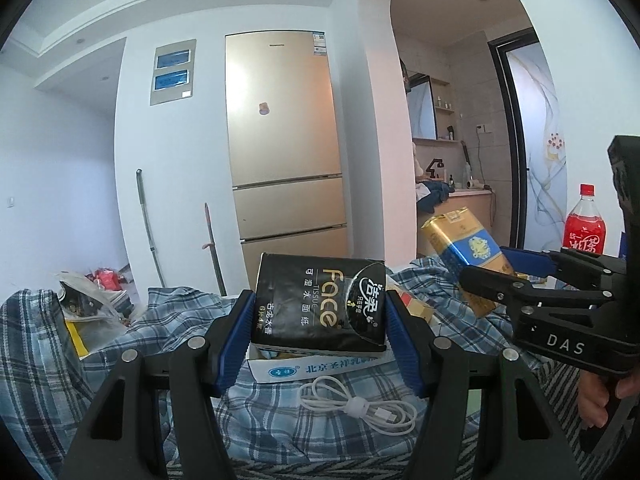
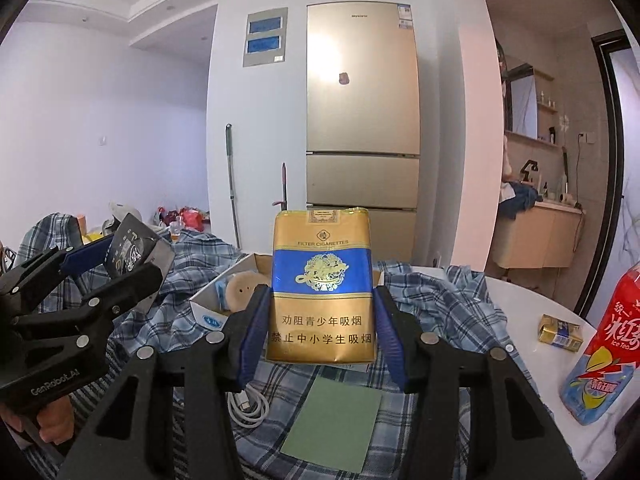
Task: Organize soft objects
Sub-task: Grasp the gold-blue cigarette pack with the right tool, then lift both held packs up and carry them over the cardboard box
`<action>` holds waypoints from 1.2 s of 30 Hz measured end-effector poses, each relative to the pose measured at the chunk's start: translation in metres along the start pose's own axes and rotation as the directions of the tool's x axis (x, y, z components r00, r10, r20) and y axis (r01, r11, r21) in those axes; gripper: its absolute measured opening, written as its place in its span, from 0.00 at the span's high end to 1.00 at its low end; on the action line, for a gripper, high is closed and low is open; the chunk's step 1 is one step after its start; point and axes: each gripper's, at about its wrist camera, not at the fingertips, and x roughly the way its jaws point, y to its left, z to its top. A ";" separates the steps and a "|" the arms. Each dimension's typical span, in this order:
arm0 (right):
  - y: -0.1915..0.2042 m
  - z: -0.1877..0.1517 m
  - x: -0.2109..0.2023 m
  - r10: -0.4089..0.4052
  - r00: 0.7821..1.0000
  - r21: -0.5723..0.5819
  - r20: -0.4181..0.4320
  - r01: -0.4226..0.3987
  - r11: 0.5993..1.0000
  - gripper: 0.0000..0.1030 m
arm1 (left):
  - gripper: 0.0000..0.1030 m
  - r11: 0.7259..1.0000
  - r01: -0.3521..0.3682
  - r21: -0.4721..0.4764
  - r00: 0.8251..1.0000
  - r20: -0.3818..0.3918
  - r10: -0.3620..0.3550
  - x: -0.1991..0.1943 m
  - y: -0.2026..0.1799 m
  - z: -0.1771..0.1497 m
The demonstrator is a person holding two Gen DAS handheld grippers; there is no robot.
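Note:
My left gripper [image 1: 320, 316] is shut on a black tissue pack [image 1: 320, 304] and holds it above an open white cardboard box [image 1: 320, 366] on a blue plaid cloth [image 1: 40, 360]. My right gripper [image 2: 320, 328] is shut on a gold and blue soft cigarette pack [image 2: 322, 284], held above the same box [image 2: 216, 312]. In the left wrist view the right gripper [image 1: 500, 276] holds the cigarette pack [image 1: 464, 244] to the right. In the right wrist view the left gripper [image 2: 112, 264] holds the tissue pack [image 2: 136, 252] at the left.
A white cable [image 1: 360, 404] lies on the cloth in front of the box. A green card [image 2: 332, 424] lies on the cloth. A red iced tea bottle [image 2: 600, 344] and a second cigarette pack [image 2: 560, 332] stand on the white table [image 2: 532, 360] at right. A fridge [image 2: 360, 112] stands behind.

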 end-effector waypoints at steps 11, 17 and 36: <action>0.002 0.012 -0.018 -0.063 0.993 0.022 0.096 0.061 0.998 0.51 | 0.37 0.997 -0.071 0.025 0.993 0.096 0.068 -0.023 0.000 0.026; 0.004 0.039 -0.027 -0.095 0.985 0.039 0.142 0.090 0.995 0.51 | 0.37 0.999 -0.047 -0.019 0.994 0.100 0.048 -0.024 0.011 0.050; -0.001 0.164 0.010 -0.081 0.982 0.106 0.170 0.064 0.992 0.51 | 0.37 0.992 -0.065 -0.106 0.991 0.111 0.076 0.011 0.028 0.172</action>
